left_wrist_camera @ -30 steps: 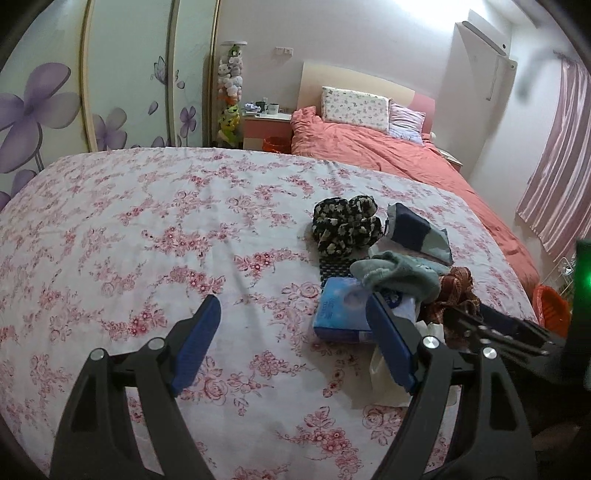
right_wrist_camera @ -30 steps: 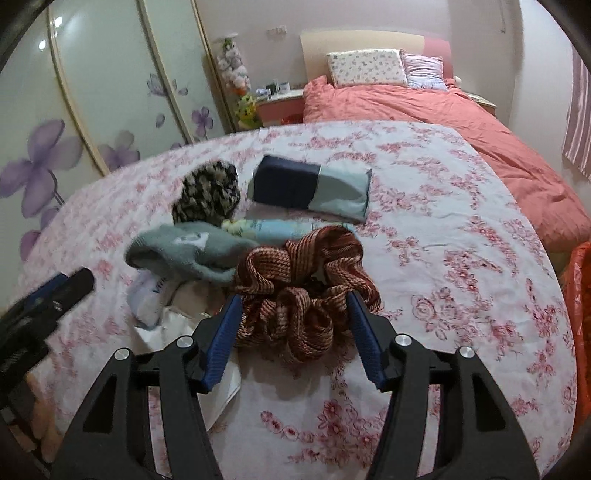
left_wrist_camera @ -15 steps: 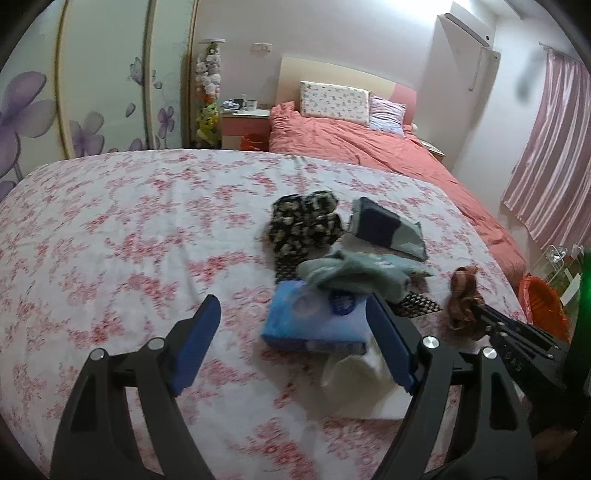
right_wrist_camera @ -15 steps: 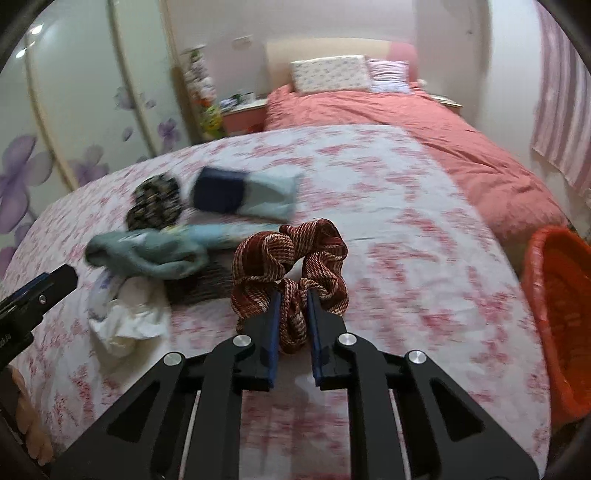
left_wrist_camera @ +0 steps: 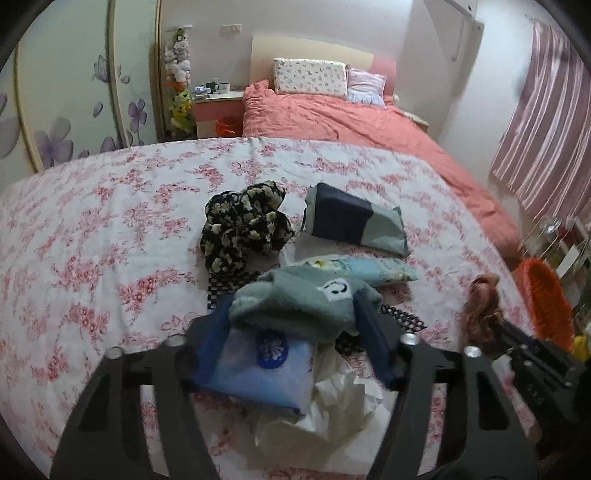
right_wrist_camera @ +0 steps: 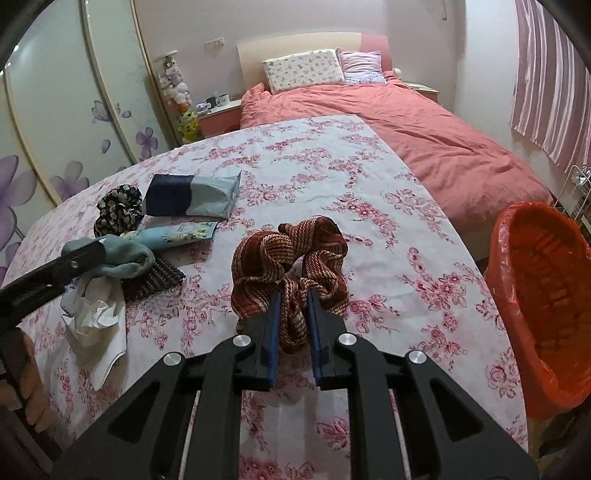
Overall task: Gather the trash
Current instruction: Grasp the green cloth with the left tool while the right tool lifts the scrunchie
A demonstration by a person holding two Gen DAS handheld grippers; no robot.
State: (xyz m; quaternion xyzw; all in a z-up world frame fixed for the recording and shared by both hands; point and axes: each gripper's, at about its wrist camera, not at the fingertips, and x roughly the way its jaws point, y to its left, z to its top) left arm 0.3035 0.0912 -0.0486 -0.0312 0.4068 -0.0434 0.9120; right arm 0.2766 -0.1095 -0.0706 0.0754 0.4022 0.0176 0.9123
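The right gripper (right_wrist_camera: 291,325) pinches the red scrunchie (right_wrist_camera: 290,266) above the floral cloth, so carry it level over the orange bin (right_wrist_camera: 543,332) before letting go; the left gripper (left_wrist_camera: 295,347) is closing around the blue tissue pack (left_wrist_camera: 258,373) under a green sock (left_wrist_camera: 299,302).

- Dim, soft indoor light in both views, with a pinkish cast.
- Brightest up top, on the wall (left_wrist_camera: 207,22) behind the headboard.
- Only faint shadows under the clutter on the floral cloth (right_wrist_camera: 369,206).
- Strong fisheye bending at the rims, with dark corner vignettes.
- Slight blur and grain; nearest gripper parts soft in the left wrist view.
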